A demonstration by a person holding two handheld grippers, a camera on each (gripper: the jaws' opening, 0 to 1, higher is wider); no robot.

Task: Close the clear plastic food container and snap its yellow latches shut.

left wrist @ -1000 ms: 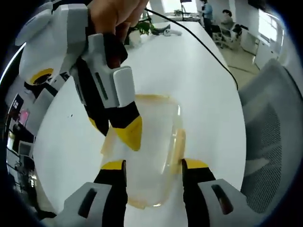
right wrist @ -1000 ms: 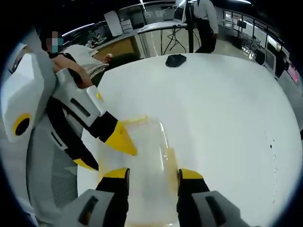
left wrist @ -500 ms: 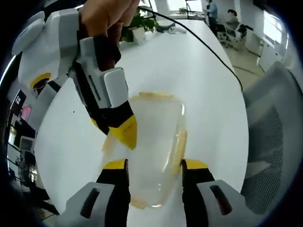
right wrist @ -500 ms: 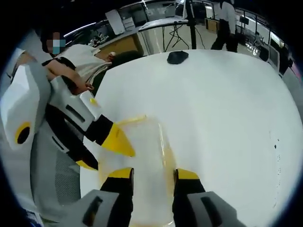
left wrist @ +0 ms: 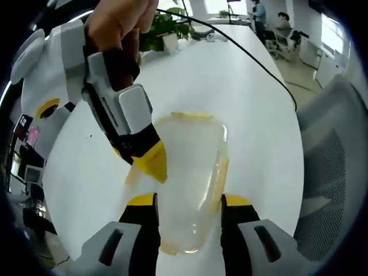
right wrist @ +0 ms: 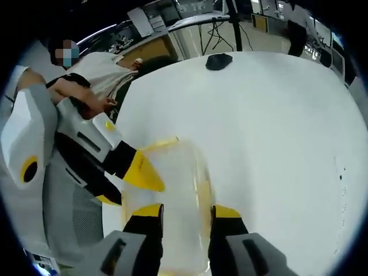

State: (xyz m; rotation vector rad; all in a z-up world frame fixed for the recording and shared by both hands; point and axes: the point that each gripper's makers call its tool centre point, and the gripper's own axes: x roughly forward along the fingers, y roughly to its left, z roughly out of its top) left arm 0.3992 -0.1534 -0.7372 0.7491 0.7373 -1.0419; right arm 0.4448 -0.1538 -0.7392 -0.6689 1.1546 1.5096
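One clear container (left wrist: 187,184) lies on the bench (left wrist: 241,98), long axis running near-to-far between both spread claws: left claw (left wrist: 188,202), right claw (right wrist: 183,211).

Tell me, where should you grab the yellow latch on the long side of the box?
Probably pinch the latch at its free outer edge, coming from the side of the box rather than from above. It is a thin strip lying along the box's long rim, so only its outer edge gives a tool something to catch. The left tool already straddles the box's near end.
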